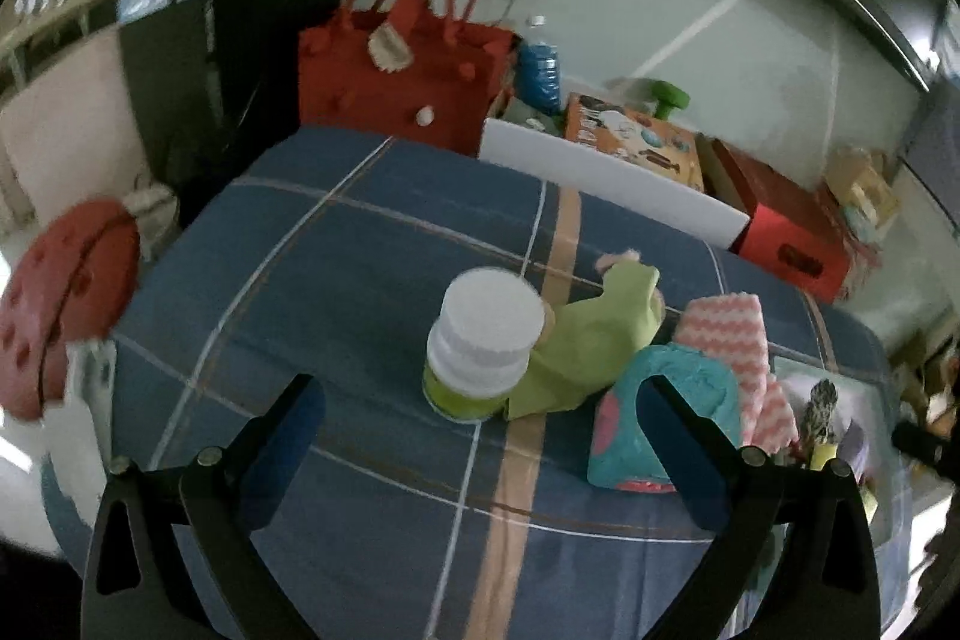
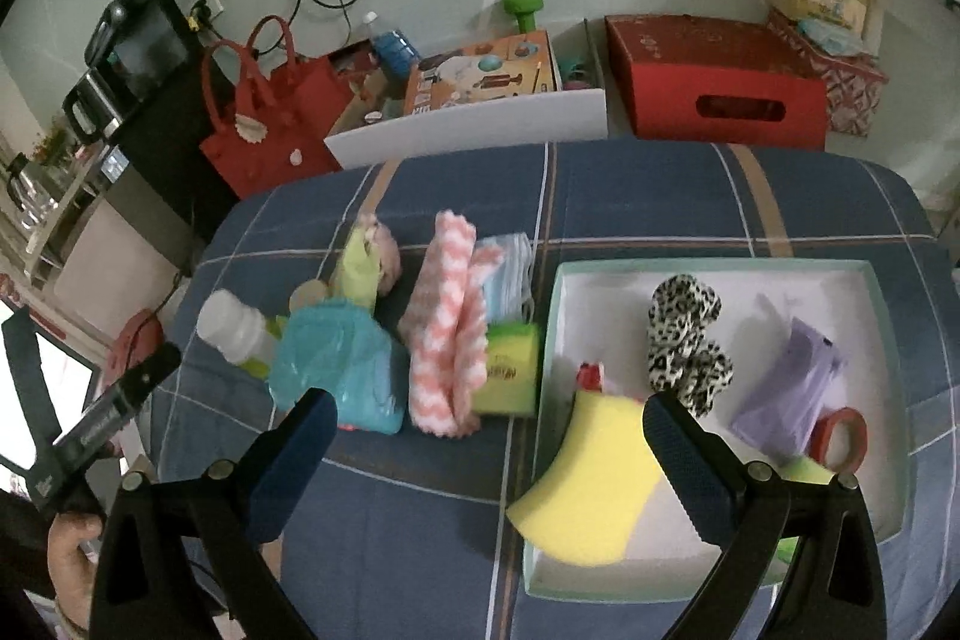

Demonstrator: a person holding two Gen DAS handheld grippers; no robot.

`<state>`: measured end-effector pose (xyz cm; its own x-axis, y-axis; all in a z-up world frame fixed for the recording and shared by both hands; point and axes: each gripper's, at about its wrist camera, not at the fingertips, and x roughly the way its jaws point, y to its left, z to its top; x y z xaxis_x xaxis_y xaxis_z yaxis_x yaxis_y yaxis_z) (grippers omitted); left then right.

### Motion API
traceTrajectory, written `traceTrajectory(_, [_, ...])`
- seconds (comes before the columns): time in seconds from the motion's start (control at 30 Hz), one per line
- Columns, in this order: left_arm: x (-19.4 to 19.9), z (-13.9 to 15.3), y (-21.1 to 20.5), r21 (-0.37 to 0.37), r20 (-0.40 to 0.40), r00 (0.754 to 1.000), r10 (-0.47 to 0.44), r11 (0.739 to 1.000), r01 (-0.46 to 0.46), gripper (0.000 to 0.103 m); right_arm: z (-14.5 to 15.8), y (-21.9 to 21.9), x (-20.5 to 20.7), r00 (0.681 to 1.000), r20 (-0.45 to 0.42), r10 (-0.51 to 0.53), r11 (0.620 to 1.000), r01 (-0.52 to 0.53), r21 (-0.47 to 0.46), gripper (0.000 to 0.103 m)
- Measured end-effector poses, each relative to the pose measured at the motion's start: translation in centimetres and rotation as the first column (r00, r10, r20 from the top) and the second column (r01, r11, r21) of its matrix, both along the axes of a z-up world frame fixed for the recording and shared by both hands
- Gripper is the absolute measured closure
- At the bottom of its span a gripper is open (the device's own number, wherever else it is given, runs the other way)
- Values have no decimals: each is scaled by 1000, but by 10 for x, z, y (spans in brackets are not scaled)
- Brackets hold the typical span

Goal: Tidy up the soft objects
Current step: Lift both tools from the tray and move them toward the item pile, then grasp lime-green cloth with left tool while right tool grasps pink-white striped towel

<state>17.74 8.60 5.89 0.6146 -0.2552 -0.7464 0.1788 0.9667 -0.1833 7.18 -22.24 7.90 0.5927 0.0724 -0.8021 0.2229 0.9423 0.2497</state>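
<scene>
The soft things lie in a bunch on the blue checked bed cover [image 2: 420, 520]. There is a teal pouch [image 2: 342, 370], a pink zigzag cloth [image 2: 447, 334], a green cloth [image 1: 591, 340] and a yellow-green sponge [image 2: 510, 370]. A jar with a white lid [image 1: 483, 334] stands touching the green cloth. Just beside them sits a white box [image 2: 882, 400]. In it are a spotted cloth [image 2: 687, 340], a purple bag [image 2: 792, 382] and a red tape roll [image 2: 840, 436]. A yellow sponge [image 2: 588, 484] hangs over its near edge.

The left gripper [image 1: 480, 415] hovers low over the cover, wide open and empty, pointing at the jar. The right gripper [image 2: 489, 430] hovers wide open and empty too, pointing at the gap between the pile and the box. A hand [image 2: 69, 556] holds the other tool at the lower left.

Behind the bed stand a red bag [image 2: 264, 112] and a red box [image 2: 720, 94].
</scene>
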Motion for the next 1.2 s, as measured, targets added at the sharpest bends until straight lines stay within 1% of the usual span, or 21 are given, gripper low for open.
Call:
traceTrajectory(0.13, [13, 18, -4, -22, 7, 998, -68, 997, 68, 0, 6, -3, 15, 1000, -21, 8, 1000, -8, -13, 0])
traceTrajectory(0.2, [22, 28, -7, -37, 22, 995, -100, 994, 100, 0, 10, -4, 25, 999, -23, 26, 999, -27, -33, 0])
traceTrajectory(0.27, [31, 34, -12, -47, 20, 992, -122, 991, 123, 0, 13, -4, 32, 999, -25, 40, 999, -41, -29, 0])
traceTrajectory(0.43, [55, 38, -32, -20, -9, 984, -178, 984, 178, 0, 16, 0, 52, 995, -57, 87, 996, -88, -22, 0])
traceTrajectory(0.57, [73, 32, -59, -30, -82, 965, -249, 968, 247, 0, 16, 4, 73, 990, -82, 115, 993, -115, 3, 0])
traceTrajectory(0.63, [80, 27, -70, -32, -118, 957, -265, 964, 263, 0, 12, 6, 83, 987, -100, 126, 992, -126, 9, 0])
traceTrajectory(0.67, [85, 22, -79, -23, -152, 951, -270, 963, 270, 0, 9, 7, 88, 985, -111, 130, 991, -131, 5, 0])
traceTrajectory(0.77, [96, 9, -96, -7, -220, 937, -272, 961, 277, 0, -6, 8, 102, 979, -163, 126, 991, -130, -14, 0])
traceTrajectory(0.87, [105, -5, -105, 2, -282, 925, -254, 964, 265, 0, -24, 7, 114, 972, -198, 122, 992, -125, -1, 0])
traceTrajectory(0.97, [115, -19, -116, 24, -323, 920, -223, 969, 244, 0, -41, 6, 124, 966, -227, 128, 992, -129, 9, 0])
traceTrajectory(1.0, [118, -23, -118, 22, -334, 917, -219, 971, 240, 1, -46, 6, 127, 963, -235, 133, 991, -133, 13, 0])
traceTrajectory(1.07, [122, -30, -122, 23, -351, 911, -216, 971, 239, 9, -54, 8, 132, 959, -247, 143, 990, -142, 21, 4])
traceTrajectory(1.1, [124, -34, -126, 32, -360, 907, -216, 969, 244, 19, -58, 9, 134, 956, -251, 151, 988, -150, 22, 5])
traceTrajectory(1.13, [126, -37, -129, 39, -367, 905, -215, 968, 246, 26, -62, 10, 137, 954, -257, 155, 988, -155, 21, 8])
traceTrajectory(1.2, [129, -45, -133, 44, -388, 896, -215, 967, 251, 29, -67, 10, 141, 951, -266, 158, 987, -158, 22, 11])
